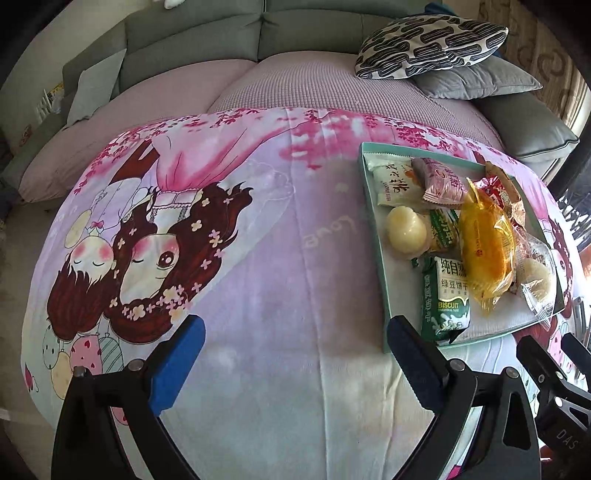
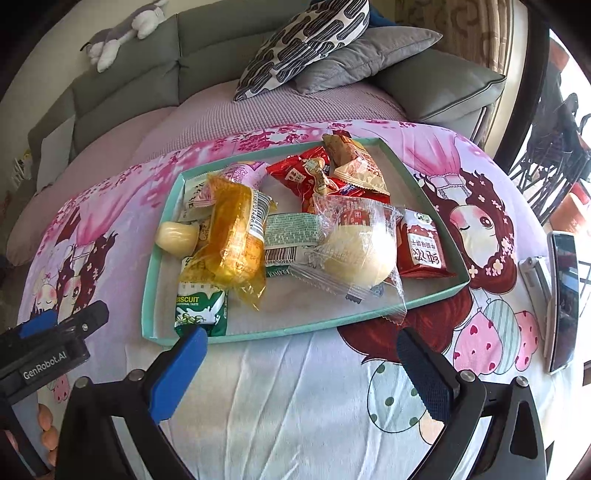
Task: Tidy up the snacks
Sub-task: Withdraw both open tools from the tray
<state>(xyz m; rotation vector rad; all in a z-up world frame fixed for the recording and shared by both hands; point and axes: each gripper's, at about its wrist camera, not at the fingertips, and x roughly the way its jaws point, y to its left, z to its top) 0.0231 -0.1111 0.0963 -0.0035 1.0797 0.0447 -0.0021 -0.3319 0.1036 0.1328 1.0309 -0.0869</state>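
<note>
A shallow teal tray (image 2: pixel 147 295) (image 1: pixel 373 206) lies on a cartoon-print blanket and holds several wrapped snacks. Among them are a yellow bag (image 2: pixel 229 243) (image 1: pixel 484 247), a green biscuit pack (image 2: pixel 201 312) (image 1: pixel 445 299), a round bun in clear wrap (image 2: pixel 356 254), red packets (image 2: pixel 314 173) and a red-and-white pack (image 2: pixel 423 247). My right gripper (image 2: pixel 301 360) stands open just in front of the tray's near rim, nothing between its fingers. My left gripper (image 1: pixel 295 349) is open over bare blanket, to the left of the tray, and empty. It also shows at the left edge of the right wrist view, as the left gripper (image 2: pixel 62 325).
A grey sofa (image 1: pixel 221 33) with a patterned cushion (image 2: pixel 306 40) (image 1: pixel 428 44) and grey cushions stands behind the blanket. A phone (image 2: pixel 563 299) lies at the blanket's right edge. A plush toy (image 2: pixel 122 33) rests on the sofa back. Fingers of a hand (image 2: pixel 46 424) show at lower left.
</note>
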